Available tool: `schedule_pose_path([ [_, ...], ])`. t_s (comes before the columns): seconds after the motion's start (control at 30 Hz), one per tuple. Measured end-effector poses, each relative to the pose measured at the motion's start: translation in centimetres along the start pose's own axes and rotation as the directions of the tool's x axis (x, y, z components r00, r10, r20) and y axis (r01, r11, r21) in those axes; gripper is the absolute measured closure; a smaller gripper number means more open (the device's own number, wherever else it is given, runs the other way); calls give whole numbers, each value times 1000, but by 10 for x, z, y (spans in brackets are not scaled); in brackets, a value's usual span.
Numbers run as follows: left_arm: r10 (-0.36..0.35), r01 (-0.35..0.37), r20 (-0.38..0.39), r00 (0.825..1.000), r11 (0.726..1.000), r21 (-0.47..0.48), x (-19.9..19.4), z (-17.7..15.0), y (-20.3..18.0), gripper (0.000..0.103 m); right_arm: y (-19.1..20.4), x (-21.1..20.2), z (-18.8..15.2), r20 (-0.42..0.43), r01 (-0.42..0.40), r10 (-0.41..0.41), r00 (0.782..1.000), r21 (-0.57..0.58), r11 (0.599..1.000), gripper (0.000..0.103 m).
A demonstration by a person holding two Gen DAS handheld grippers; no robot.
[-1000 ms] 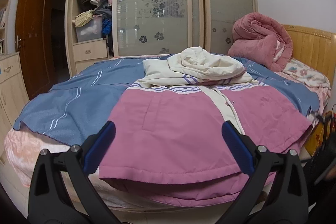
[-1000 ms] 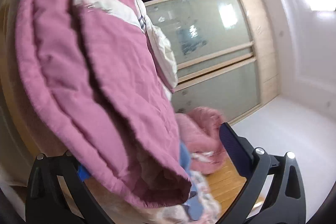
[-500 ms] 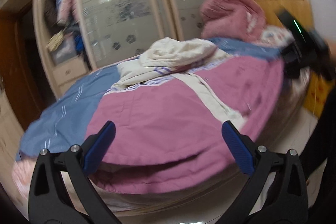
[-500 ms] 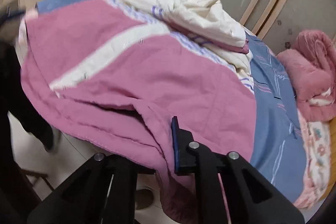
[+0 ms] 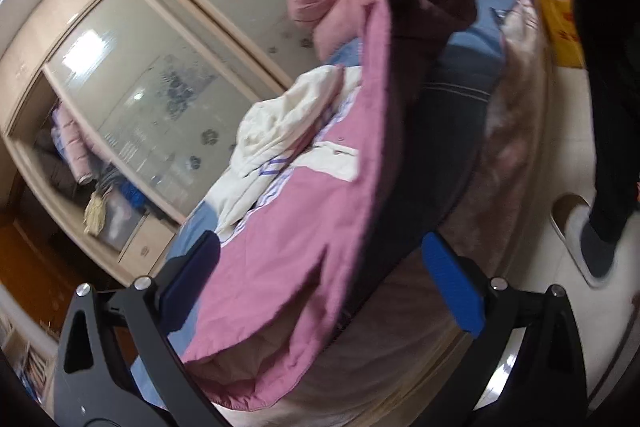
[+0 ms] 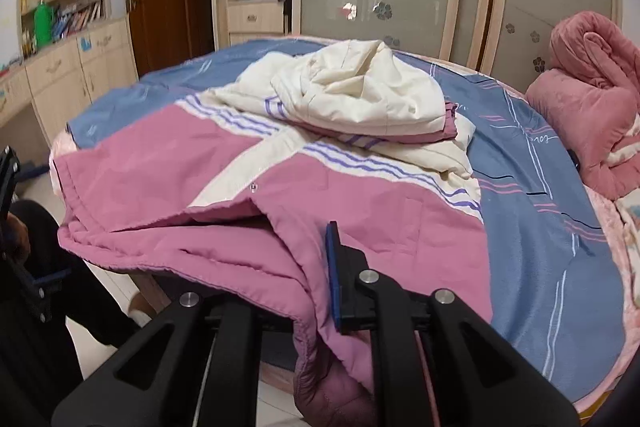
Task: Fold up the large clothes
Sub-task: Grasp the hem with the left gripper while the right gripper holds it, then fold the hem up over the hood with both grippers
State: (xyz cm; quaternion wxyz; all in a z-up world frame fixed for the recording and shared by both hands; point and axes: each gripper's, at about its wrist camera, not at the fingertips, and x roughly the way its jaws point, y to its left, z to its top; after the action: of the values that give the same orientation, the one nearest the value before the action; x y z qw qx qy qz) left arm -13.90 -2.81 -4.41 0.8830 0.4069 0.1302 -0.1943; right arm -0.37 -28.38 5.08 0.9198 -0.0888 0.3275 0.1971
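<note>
- My right hand-held gripper [image 6: 320, 275], low in the frame's centre, pinches the pink jacket [image 6: 248, 227] hem.
- My left hand-held gripper [image 5: 320, 275] is spread around the hem, lower centre.
- The jacket lies on the bed [image 6: 540, 247].

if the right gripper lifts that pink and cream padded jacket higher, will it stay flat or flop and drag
The pink and cream padded jacket will likely flop: its hem already sags and drapes below the right gripper, which is shut on it. The quilted padding looks thick, so it is probably bulky yet soft rather than stiff. Most of it lies on the blue striped bedspread, so the far part would probably drag.
</note>
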Motion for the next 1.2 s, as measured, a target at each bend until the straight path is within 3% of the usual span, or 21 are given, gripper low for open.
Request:
schedule_pose_path([
  [0.17, 54, -49, -101, 993, 997, 55, 38, -9, 8, 2, -8, -14, 4, 77, -14, 11, 997, 39, 999, 92],
  [0.27, 59, -62, -134, 989, 998, -18, 60, -8, 31, 11, -13, -21, 3, 120, -25, 17, 993, 63, 998, 92],
  [0.3, 46, -54, -142, 989, 997, -52, 65, -7, 39, 32, -14, -22, 3, 129, -26, 17, 991, 69, 997, 92],
  [0.33, 23, -36, -153, 988, 996, -84, 69, -6, 46, 46, -16, -24, 2, 142, -30, 18, 990, 81, 996, 92],
  [0.37, -18, -5, -163, 986, 990, -140, 74, -4, 55, 78, -17, -24, 1, 149, -29, 15, 989, 89, 996, 92],
  [0.4, -57, 23, -165, 985, 978, -206, 78, -3, 65, 89, -18, -26, 0, 161, -23, 7, 987, 97, 995, 92],
  [0.43, -101, 52, -148, 984, 952, -301, 81, -1, 79, 92, -19, -26, 0, 170, -19, 1, 985, 105, 994, 92],
  [0.57, -146, 79, -116, 982, 890, -449, 85, 1, 102, 95, -24, -25, -3, 191, -20, -7, 982, 140, 990, 92],
  [0.83, -127, 58, -78, 989, 811, -583, 87, -5, 108, 96, -22, -17, -7, 206, -1, -35, 978, 174, 985, 92],
  [1.2, -120, 64, -51, 991, 790, -610, 92, -1, 120, 96, -21, -10, -4, 232, 40, -78, 969, 165, 985, 92],
])
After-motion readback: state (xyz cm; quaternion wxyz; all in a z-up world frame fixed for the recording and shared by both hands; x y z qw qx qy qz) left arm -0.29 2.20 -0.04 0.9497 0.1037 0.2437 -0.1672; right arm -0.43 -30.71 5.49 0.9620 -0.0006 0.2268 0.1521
